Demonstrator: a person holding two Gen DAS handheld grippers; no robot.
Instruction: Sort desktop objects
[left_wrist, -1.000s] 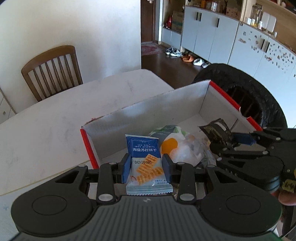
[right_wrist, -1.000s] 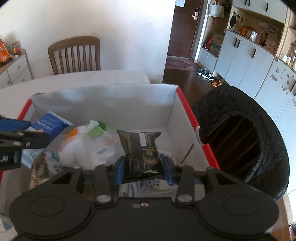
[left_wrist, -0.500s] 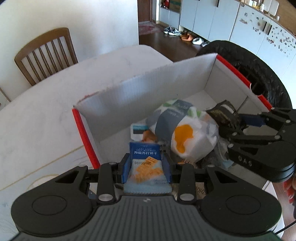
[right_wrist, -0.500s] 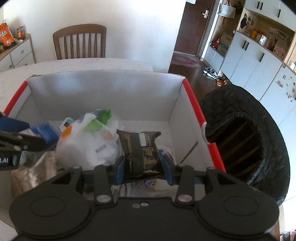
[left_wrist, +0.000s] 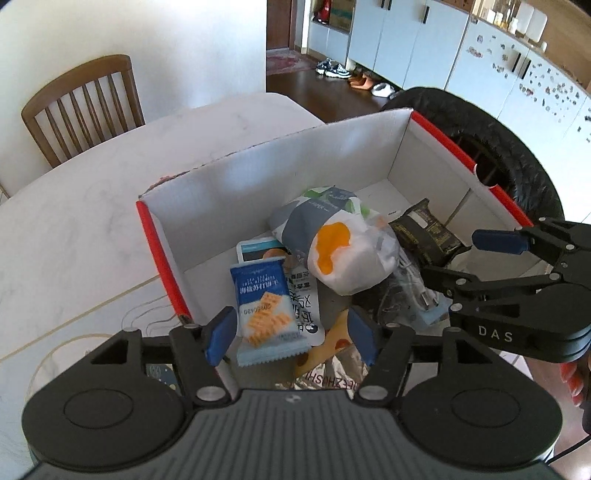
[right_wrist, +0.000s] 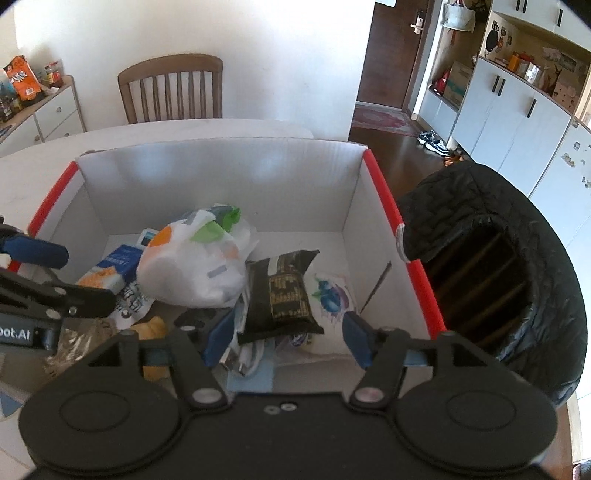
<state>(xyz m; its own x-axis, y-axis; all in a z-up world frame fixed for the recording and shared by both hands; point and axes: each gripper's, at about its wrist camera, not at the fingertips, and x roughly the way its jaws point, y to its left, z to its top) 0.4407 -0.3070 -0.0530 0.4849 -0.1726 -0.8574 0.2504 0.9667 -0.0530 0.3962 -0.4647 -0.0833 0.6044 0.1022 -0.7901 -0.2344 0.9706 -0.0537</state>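
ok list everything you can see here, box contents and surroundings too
white cardboard box with red edges: 1, on the pale table
blue cracker packet: 1, in the box, between the left jaws, not pressed
black foil snack packet: 1, in the box, between the right jaws, not pressed
white plastic bag with orange print: 1, box middle
blueberry-print sachet: 1, right of the black packet
pale table: 1, under the box
brown wooden chair: 1, behind the table
black quilted basket: 1, right of the box
left gripper: jaws opening
right gripper: jaws opening
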